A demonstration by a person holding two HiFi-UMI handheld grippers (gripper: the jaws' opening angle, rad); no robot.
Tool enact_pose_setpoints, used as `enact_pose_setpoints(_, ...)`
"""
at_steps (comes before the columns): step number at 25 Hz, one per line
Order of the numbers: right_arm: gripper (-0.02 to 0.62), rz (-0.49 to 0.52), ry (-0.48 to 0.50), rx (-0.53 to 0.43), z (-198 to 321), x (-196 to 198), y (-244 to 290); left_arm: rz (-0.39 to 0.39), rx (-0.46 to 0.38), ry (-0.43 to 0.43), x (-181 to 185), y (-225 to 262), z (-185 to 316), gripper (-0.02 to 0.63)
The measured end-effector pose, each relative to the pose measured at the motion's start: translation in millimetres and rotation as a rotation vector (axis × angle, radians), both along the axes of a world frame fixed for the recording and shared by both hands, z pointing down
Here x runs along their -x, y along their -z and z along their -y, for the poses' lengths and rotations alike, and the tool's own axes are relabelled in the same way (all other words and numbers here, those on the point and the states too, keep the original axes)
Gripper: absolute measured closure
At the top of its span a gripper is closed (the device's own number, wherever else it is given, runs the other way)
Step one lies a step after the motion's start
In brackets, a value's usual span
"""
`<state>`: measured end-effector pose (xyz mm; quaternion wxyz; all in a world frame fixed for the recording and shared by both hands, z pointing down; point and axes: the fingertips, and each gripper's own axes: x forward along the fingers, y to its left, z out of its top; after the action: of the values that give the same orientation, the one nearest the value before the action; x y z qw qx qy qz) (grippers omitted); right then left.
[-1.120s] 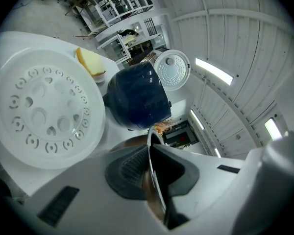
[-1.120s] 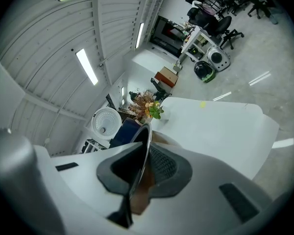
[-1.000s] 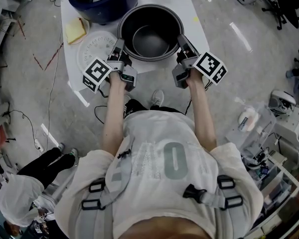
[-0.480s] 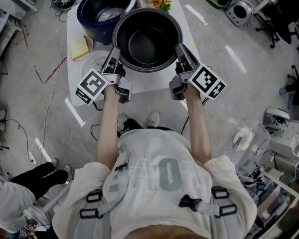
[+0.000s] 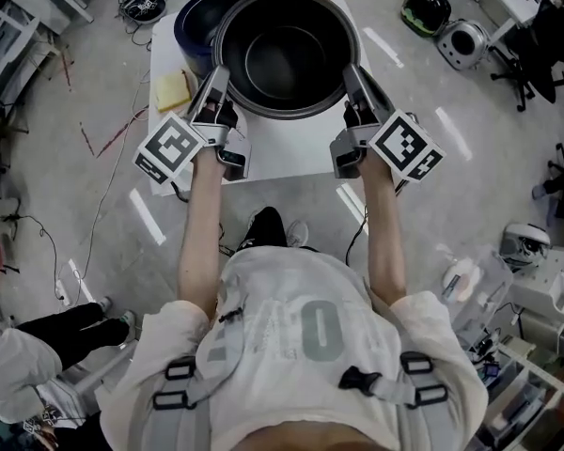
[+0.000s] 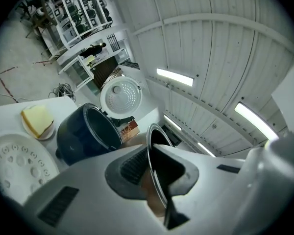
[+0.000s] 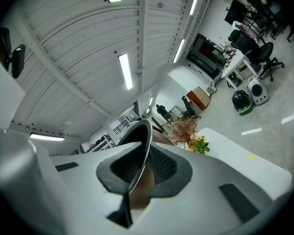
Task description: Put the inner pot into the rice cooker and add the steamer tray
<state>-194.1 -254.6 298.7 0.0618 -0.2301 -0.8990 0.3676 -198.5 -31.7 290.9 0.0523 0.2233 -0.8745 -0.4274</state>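
Note:
The dark metal inner pot (image 5: pixel 287 53) hangs in the air above the white table (image 5: pixel 291 153), level and empty. My left gripper (image 5: pixel 218 75) is shut on its left rim and my right gripper (image 5: pixel 350 73) on its right rim. The thin rim (image 6: pixel 154 151) runs between the pads in the left gripper view, and the rim (image 7: pixel 143 151) does the same in the right gripper view. The dark blue rice cooker (image 6: pixel 83 136) stands open behind the pot, its white lid (image 6: pixel 120 96) raised. The white perforated steamer tray (image 6: pixel 14 160) lies flat on the table to the cooker's left.
A yellow sponge on a small dish (image 5: pixel 172 90) sits by the cooker. Dried flowers (image 7: pixel 198 143) stand at the table's far end. Helmets (image 5: pixel 425 9), chairs, cables and shelving ring the table on the floor. Another person (image 5: pixel 19 374) is at the lower left.
Both grippers have lifted the inner pot straight up off the table. It now looms larger and partly covers the rice cooker in the head view.

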Motion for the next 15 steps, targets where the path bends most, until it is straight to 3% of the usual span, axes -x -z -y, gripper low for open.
enact_pose_setpoints(6, 0.543, 0.084, 0.03, -0.049, -22.6, 17.3, 44.5, 0.071, 0.014, 0.04, 8.8, 41.0, -21.7, 0.565)
enact_pose_setpoints(15, 0.538, 0.127, 0.093, -0.054, -69.1, 80.5, 71.7, 0.128, 0.033, 0.111, 56.0, 77.4, -66.2, 0.565)
